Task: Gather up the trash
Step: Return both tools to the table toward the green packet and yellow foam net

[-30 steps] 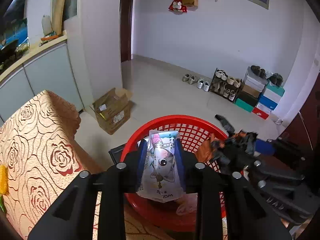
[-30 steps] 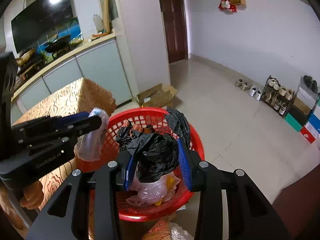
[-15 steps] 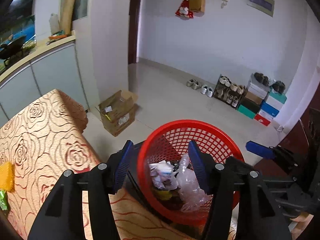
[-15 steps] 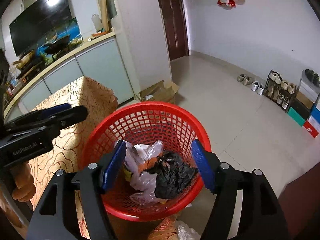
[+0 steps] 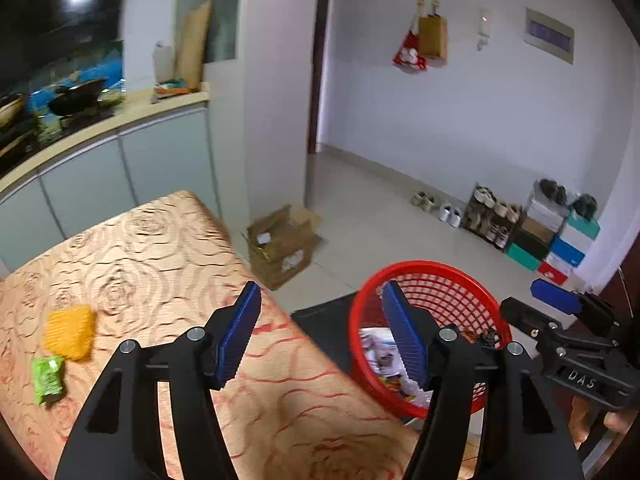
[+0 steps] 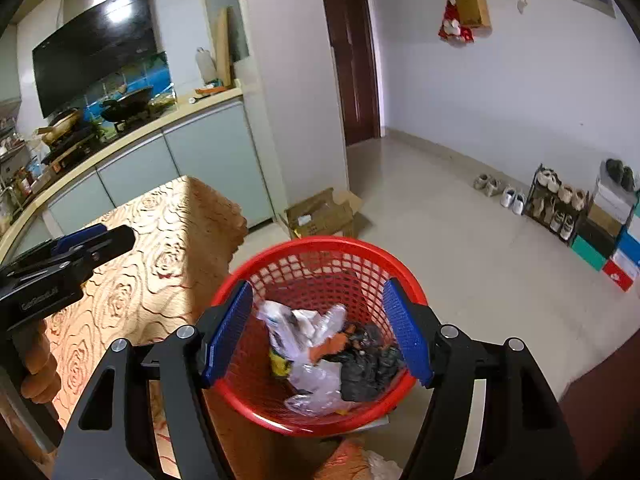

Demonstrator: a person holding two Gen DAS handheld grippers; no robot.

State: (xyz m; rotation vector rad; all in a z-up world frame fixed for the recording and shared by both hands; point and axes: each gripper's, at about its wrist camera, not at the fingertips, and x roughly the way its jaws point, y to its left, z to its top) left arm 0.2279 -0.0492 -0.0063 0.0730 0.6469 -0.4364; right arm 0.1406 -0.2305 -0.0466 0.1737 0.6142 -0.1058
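**Entry: drop made, both grippers empty, next pickup pending**

- Left gripper (image 5: 320,336): jaws apart, nothing between the blue pads; they have just been opening wider. It hangs over the near edge of the bench (image 5: 168,256), aimed between the bench top and the basket.
- Right gripper (image 6: 318,330): jaws apart and empty, having just opened. It hangs directly above the basket, with the trash showing between its pads but well below them.
- Red basket (image 6: 320,246): mesh-sided, standing off the bench's corner, lower than the bench top. Holds a clear plastic bag (image 6: 316,380), a crumpled black bag (image 6: 364,368), a printed white packet (image 5: 378,354) and some orange and yellow scraps.
- Still to collect, on the patterned bench cloth at the left: a green packet (image 5: 48,376) and, just beside it, a yellow-orange item (image 5: 70,332), too blurred to name.
- Bystanders: a cardboard box (image 5: 280,244) on the floor; a shoe rack (image 6: 560,204) by the far wall.

Step in hand, as judged: release finished, turning to the next piece. The next move calls for the left gripper to swing left across the bench, come down over the green packet with its jaws straddling it, and close. The packet lies flat on cloth, so a low approach seems needed.
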